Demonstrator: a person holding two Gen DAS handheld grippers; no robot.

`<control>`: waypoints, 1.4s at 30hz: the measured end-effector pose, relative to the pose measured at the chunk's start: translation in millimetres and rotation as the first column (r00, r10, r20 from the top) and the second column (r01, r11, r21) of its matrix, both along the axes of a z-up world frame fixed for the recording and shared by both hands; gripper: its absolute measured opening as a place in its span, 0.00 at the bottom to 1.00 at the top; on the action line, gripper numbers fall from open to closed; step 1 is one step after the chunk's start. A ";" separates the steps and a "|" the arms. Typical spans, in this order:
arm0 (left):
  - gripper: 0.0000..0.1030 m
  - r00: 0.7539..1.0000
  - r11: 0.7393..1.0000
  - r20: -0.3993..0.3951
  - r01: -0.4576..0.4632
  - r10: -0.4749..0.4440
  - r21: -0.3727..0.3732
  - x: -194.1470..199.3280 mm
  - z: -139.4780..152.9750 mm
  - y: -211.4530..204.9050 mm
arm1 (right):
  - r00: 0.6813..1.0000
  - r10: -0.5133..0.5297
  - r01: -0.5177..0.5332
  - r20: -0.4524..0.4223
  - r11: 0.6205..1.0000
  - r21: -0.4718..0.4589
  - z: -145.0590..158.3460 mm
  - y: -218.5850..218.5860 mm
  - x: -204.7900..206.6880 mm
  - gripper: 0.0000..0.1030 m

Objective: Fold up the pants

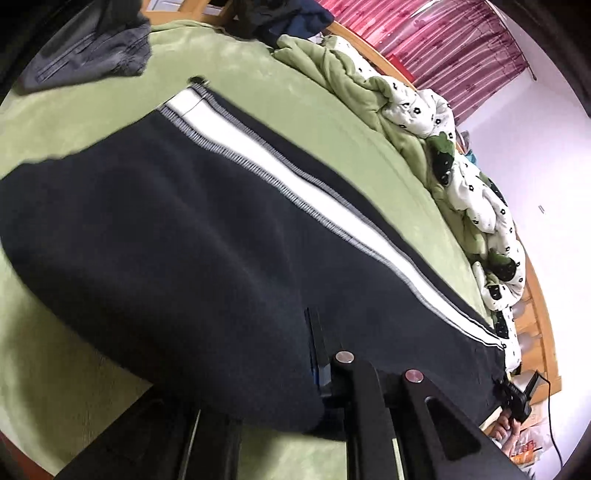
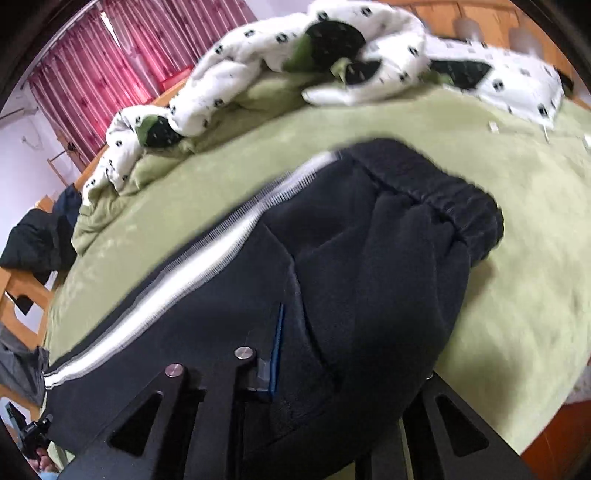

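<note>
A bed (image 1: 303, 110) covered in a green blanket fills both views and serves as the reference for everything else. Along its far edge lies a bunched quilt (image 1: 424, 107), white with dark patches and green lining, running beside the wooden bed frame. Beyond that edge hangs a red curtain (image 1: 454, 40) against a pale wall.

The pants (image 1: 166, 229), black with a white side stripe edged in grey, lie across the middle of the bed, partly lifted toward the cameras. In the right wrist view the elastic waistband (image 2: 443, 192) sits on the bed's surface toward the quilt, and the stripe runs off to the left.

At the bed's far left corner in the left wrist view rests a grey garment (image 1: 88, 55), with a dark pile (image 1: 280, 18) just beyond the edge.

The left gripper (image 1: 321, 354) is closed on the pants' fabric, which drapes over its fingers. The right gripper (image 2: 277, 354) is likewise clamped on the pants, near the stripe, cloth covering its tips.
</note>
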State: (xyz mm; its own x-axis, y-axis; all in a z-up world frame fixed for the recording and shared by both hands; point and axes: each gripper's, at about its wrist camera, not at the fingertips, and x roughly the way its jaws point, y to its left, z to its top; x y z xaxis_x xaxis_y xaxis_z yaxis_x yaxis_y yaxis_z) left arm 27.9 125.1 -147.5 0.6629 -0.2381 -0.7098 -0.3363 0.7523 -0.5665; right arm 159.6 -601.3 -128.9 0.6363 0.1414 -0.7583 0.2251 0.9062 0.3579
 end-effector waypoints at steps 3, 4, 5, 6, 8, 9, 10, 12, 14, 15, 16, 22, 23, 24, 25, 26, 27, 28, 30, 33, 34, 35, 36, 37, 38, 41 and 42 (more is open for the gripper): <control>0.35 0.999 0.999 -0.032 -0.016 0.017 0.031 -11.9 1.2 0.6 | 0.999 -0.031 0.031 0.009 0.999 0.022 -12.6 -11.7 -36.7 0.39; 0.45 0.999 0.998 -0.027 -0.019 0.021 0.060 -19.3 4.2 0.1 | 0.999 -0.042 0.041 0.029 0.999 0.012 -10.6 -15.5 -48.5 0.46; 0.51 1.000 0.995 -0.015 -0.021 0.022 0.095 -27.4 8.2 -1.6 | 0.998 -0.049 0.049 0.050 0.999 0.001 -7.7 -17.4 -57.6 0.51; 0.63 1.000 0.989 -0.003 -0.026 0.027 0.146 -38.7 13.8 -3.0 | 0.995 -0.056 0.056 0.077 0.998 -0.005 -2.4 -21.3 -66.3 0.52; 0.66 0.999 0.980 0.004 -0.040 0.040 0.197 -50.8 20.9 -4.9 | 0.991 -0.067 0.067 0.113 0.998 0.009 5.6 -30.2 -68.1 0.58; 0.66 0.999 0.975 0.006 -0.042 0.042 0.218 -58.1 25.5 -5.6 | 0.989 -0.077 0.074 0.123 0.997 0.023 7.6 -35.1 -63.3 0.62; 0.66 0.999 0.972 0.006 -0.048 0.048 0.229 -62.2 29.0 -4.9 | 0.987 -0.088 0.084 0.131 0.996 0.039 8.4 -39.8 -56.8 0.68; 0.66 0.997 0.961 0.017 -0.073 0.071 0.265 -68.6 38.5 -5.5 | 0.982 -0.131 0.119 0.134 0.989 0.090 3.1 -49.9 -38.0 0.72; 0.66 0.996 0.953 0.031 -0.088 0.083 0.290 -72.0 46.6 -2.5 | 0.979 -0.175 0.159 0.101 0.976 0.151 -8.9 -60.9 -18.6 0.77; 0.66 0.995 0.951 0.043 -0.099 0.091 0.293 -73.0 51.3 -0.2 | 0.978 -0.194 0.175 0.082 0.965 0.196 -17.1 -65.0 -8.7 0.77; 0.66 0.994 0.951 0.051 -0.107 0.097 0.291 -71.3 54.6 0.1 | 0.975 -0.214 0.194 0.056 0.948 0.253 -28.2 -70.9 2.8 0.77; 0.66 0.987 0.954 0.099 -0.145 0.123 0.264 -63.7 69.8 2.9 | 0.964 -0.236 0.223 0.121 0.969 0.110 -2.0 -69.7 26.7 0.47; 0.66 0.987 0.953 0.109 -0.143 0.118 0.266 -62.3 72.6 1.4 | 0.968 -0.199 0.186 0.155 0.978 0.096 8.6 -71.0 26.0 0.45; 0.66 0.987 0.951 0.121 -0.140 0.110 0.276 -61.0 75.4 -1.2 | 0.967 -0.165 0.151 0.196 0.985 0.089 19.4 -73.8 22.0 0.44; 0.66 0.986 0.949 0.128 -0.136 0.103 0.285 -59.7 77.1 -3.9 | 0.961 -0.149 0.129 0.234 0.987 0.100 26.2 -77.6 17.3 0.44; 0.66 0.986 0.946 0.138 -0.128 0.090 0.297 -58.4 79.2 -6.2 | 0.959 -0.144 0.122 0.242 0.987 0.105 26.4 -79.7 14.6 0.45; 0.66 0.986 0.944 0.152 -0.117 0.073 0.309 -55.9 80.9 -8.2 | 0.965 -0.135 0.117 0.224 0.989 0.091 22.1 -79.9 15.6 0.46; 0.66 0.986 0.943 0.157 -0.111 0.063 0.315 -54.5 81.2 -9.4 | 0.976 -0.126 0.117 0.176 0.991 0.062 13.0 -79.1 20.1 0.50; 0.66 0.988 0.940 0.146 -0.101 0.055 0.327 -45.7 78.5 -8.1 | 0.992 -0.119 0.118 0.047 0.993 0.020 -8.3 -80.3 25.7 0.55; 0.66 0.988 0.950 0.146 -0.086 0.043 0.300 -36.2 77.8 -3.9 | 0.990 -0.128 0.129 0.066 0.992 -0.006 -12.5 -81.7 -4.3 0.62; 0.66 0.989 0.950 0.145 -0.079 0.036 0.303 -32.0 78.9 -2.0 | 0.987 -0.140 0.144 0.074 0.989 -0.045 -9.0 -80.4 -14.0 0.66; 0.66 0.989 0.949 0.147 -0.070 0.025 0.309 -28.3 79.6 -0.6 | 0.986 -0.146 0.153 0.080 0.984 -0.091 -2.6 -77.5 -23.1 0.67; 0.66 0.990 0.943 0.138 -0.066 0.021 0.326 -21.0 80.5 2.8 | 0.987 -0.137 0.146 0.082 0.982 -0.123 4.3 -73.2 -32.8 0.67; 0.66 0.992 0.939 0.128 -0.062 0.020 0.337 -16.2 79.8 4.7 | 0.989 -0.131 0.141 0.074 0.979 -0.147 9.3 -70.0 -38.8 0.67; 0.66 0.992 0.939 0.124 -0.052 0.010 0.340 -9.1 79.6 8.3 | 0.989 -0.129 0.139 0.069 0.976 -0.168 14.6 -66.5 -43.5 0.67; 0.66 0.994 0.938 0.112 -0.043 0.004 0.344 15.5 78.6 22.0 | 0.988 -0.117 0.138 0.100 0.961 -0.240 38.2 -44.6 -56.3 0.67; 0.66 0.994 0.936 0.113 -0.038 -0.002 0.349 27.8 77.5 29.8 | 0.989 -0.100 0.125 0.111 0.959 -0.253 44.7 -36.8 -56.9 0.67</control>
State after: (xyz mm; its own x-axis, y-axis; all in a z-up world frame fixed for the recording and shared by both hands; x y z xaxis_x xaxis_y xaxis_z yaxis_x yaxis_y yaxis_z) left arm 55.7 154.9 -69.9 0.7431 0.0249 -0.6687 -0.3022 0.9041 -0.3022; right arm 102.8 -638.0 -84.2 0.7087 -0.1277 -0.6939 0.3067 0.9414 0.1401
